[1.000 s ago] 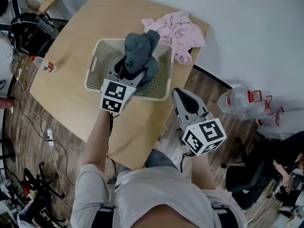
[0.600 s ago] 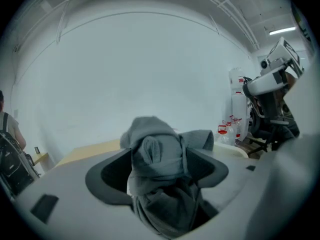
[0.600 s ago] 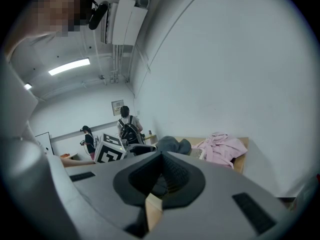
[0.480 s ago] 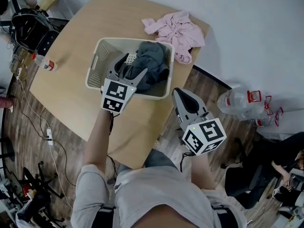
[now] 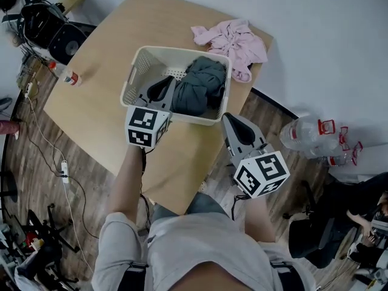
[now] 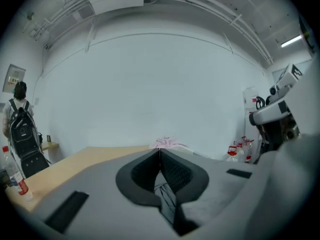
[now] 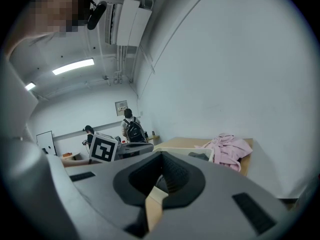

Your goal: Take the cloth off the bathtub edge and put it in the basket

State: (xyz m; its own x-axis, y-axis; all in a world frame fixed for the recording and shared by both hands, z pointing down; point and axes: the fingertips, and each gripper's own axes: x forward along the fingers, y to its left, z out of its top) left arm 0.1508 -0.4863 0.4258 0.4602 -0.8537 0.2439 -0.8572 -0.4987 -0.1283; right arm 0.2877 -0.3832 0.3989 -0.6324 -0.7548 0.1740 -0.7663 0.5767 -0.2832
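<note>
Finishing, I'd say: cloth [image 5: 203,86] lies in basket [image 5: 176,50] at 12 o'clock; left gripper [image 5: 163,85] just closed empty, right gripper [image 5: 230,117] pinched together empty; next, back off.

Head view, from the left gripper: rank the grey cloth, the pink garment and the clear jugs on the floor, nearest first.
1. grey cloth, in the basket, right beside the left gripper.
2. pink garment, on the table at its far corner, beyond the basket.
3. clear jugs, down off the table, to the right.
</note>
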